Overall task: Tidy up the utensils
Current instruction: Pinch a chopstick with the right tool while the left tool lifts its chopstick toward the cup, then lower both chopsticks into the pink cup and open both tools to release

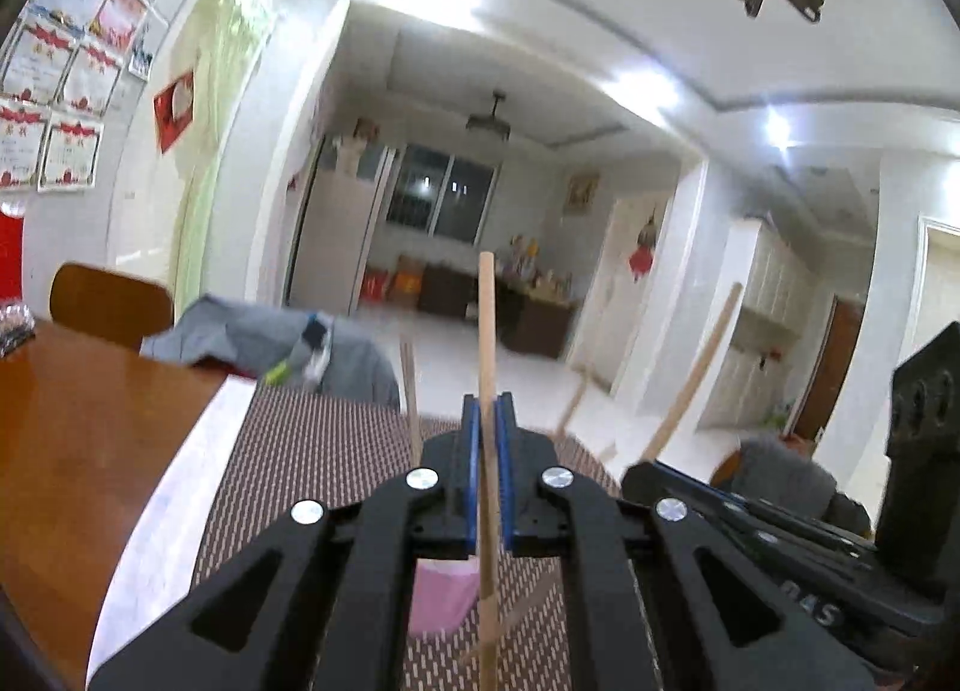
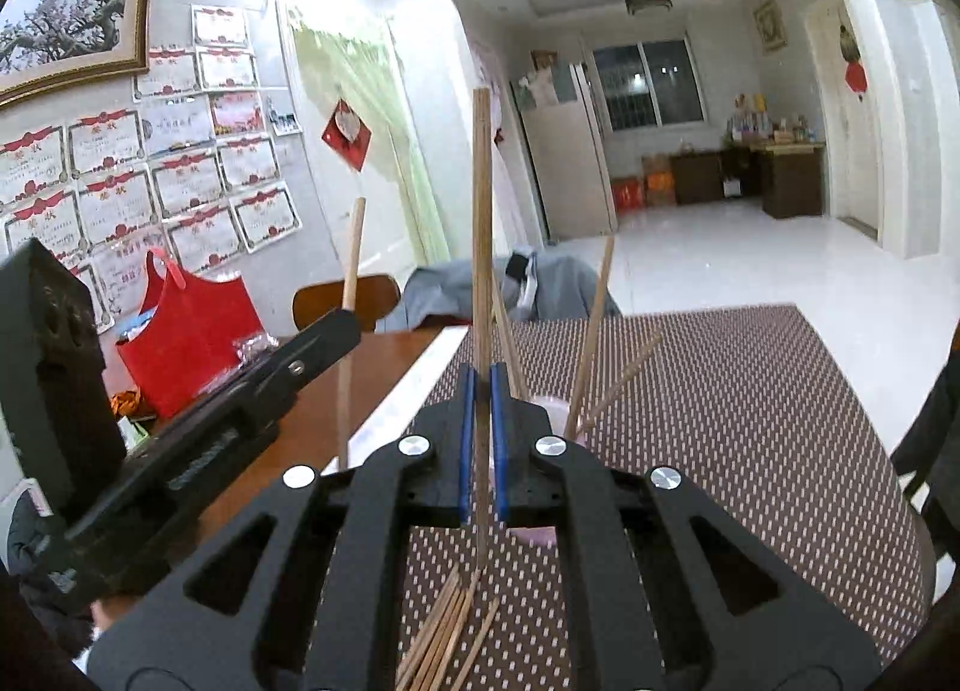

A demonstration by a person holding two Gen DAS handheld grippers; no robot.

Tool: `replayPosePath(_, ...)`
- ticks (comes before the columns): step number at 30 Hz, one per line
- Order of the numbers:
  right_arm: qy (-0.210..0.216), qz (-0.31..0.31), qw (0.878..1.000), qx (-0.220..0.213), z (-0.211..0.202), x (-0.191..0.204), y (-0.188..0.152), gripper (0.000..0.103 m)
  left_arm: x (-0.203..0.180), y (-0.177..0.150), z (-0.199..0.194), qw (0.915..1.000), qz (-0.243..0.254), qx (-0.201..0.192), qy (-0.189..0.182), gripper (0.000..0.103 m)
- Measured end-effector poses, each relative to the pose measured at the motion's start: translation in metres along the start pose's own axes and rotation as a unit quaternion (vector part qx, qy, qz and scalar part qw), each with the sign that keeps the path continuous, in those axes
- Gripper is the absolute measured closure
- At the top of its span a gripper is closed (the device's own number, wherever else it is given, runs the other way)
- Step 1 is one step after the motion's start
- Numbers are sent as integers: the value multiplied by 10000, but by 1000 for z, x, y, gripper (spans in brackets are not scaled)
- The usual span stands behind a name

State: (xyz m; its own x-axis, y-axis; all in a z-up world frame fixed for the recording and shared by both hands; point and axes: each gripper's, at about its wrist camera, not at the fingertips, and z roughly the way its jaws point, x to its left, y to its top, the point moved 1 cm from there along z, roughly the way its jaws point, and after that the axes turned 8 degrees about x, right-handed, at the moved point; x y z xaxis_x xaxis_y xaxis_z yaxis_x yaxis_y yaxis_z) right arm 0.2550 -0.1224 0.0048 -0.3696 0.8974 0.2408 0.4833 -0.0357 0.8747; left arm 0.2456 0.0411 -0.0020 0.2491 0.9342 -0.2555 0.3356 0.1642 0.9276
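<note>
Your left gripper (image 1: 487, 409) is clamped on a single pale chopstick (image 1: 487, 331), its blue pads (image 1: 471, 451) pressed against the stick from both sides. The stick stands nearly upright, its top reaching well above the fingers and its lower end running down past the linkage. Your right gripper (image 2: 482, 385) grips a darker chopstick (image 2: 481, 223) the same way, upright between its closed pads (image 2: 467, 439).

Just below and beyond both grippers stands a pink cup (image 1: 441, 595), partly hidden by the black linkages. Several chopsticks (image 2: 591, 331) already lean in it, fanning outward at different angles. A loose bundle of chopsticks (image 2: 447, 631) lies flat on the placemat under your right gripper.

The cup and bundle sit on a brown woven placemat (image 2: 720, 391) with pale dashes, laid on a wooden table (image 1: 90, 421). A red bag (image 2: 192, 331) stands on the table's far left, and grey clothing (image 1: 264, 337) hangs over a chair at the far edge.
</note>
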Motion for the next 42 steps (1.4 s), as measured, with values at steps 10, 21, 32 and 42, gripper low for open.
replayPosePath(10, -157, -81, 9979, -630, 5, 2, 29, 97, 3, 18, 43, 9951, -21, -981, 91, 97)
replayPosePath(21, -335, -62, 9977, -587, 31, -11, 25, 97, 19, 19, 76, 9907, -242, -1309, 287, 97)
replayPosePath(32, -307, 7, 9992, -271, 47, -16, 17, 97, 20, 4, 93, 9933, -122, -1053, 453, 97)
replayPosePath(42, -202, 94, 9996, -161, 49, -21, 15, 97, 19, 3, 86, 9944, -111, -935, 488, 96)
